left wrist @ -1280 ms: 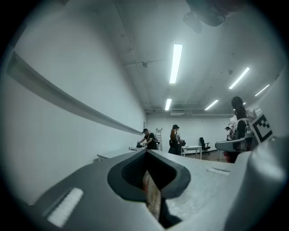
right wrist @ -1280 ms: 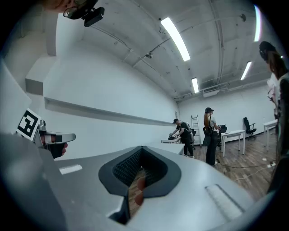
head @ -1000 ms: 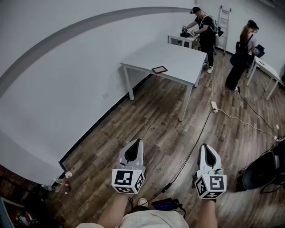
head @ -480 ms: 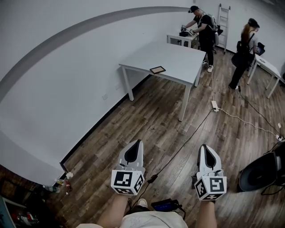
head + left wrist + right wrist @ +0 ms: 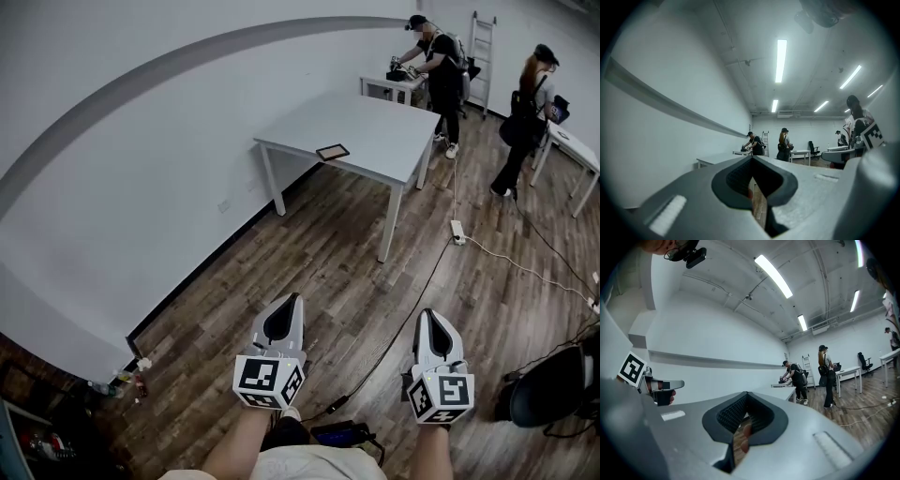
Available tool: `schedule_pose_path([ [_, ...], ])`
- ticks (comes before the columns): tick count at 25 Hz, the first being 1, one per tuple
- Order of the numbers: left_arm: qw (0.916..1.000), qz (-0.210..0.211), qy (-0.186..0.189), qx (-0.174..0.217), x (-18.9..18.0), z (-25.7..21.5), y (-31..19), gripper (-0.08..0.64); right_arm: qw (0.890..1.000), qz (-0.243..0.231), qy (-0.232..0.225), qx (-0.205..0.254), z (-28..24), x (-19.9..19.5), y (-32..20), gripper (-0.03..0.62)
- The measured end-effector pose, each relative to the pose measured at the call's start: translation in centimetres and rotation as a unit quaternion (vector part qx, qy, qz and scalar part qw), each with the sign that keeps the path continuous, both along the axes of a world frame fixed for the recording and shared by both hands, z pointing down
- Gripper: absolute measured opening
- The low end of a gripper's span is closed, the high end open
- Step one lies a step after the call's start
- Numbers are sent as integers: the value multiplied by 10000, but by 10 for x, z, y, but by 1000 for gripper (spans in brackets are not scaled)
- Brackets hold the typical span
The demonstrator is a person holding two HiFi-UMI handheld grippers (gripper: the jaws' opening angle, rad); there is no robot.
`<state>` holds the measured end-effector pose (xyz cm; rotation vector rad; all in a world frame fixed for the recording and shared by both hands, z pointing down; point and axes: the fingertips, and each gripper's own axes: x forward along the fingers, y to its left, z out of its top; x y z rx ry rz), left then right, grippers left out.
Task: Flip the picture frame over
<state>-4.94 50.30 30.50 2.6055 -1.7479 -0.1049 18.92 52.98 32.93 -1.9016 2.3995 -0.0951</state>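
The picture frame [image 5: 333, 152] is lying flat near the left edge of the grey table [image 5: 380, 117], well apart from both tools, with a stretch of wooden floor [image 5: 319, 267] between them. The left tool [image 5: 292, 300] and the right tool [image 5: 425, 315] are pointing forward, low in front of the person, each with its jaws pressed together and nothing between them. The task is waiting on an approach to the table. The frame is looking small, thin and dark, and is probably stiff and light. At this range it is hard to tell whether glass is facing up; if so, it is calling for a gentle touch. Lying flush, it is offering little to pinch. A sensible hold is on one outer edge, perhaps after nudging it over the table's rim, with the other tool steadying the opposite side during the turn.
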Motion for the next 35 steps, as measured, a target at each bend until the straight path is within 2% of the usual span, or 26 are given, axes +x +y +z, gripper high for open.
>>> schedule_pose_path([
  [5,10000,45,42,-50,8,3,-26,2,10000,-57,-21,-65,5,-2,-29,28],
  [9,9999,92,77,-37,0,5,-60,2,9999,-48,71,-131,11,-15,-62,28],
  [17,9998,139,56,-102,-37,11,-155,2,9995,37,220,-218,9,-52,-157,28],
  [26,9989,278,292,-230,-92,15,-266,2,9988,91,400,-279,-2,-113,-264,28],
  [35,9988,375,253,-184,-89,15,-332,2,9985,145,430,-298,0,-112,-326,28],
])
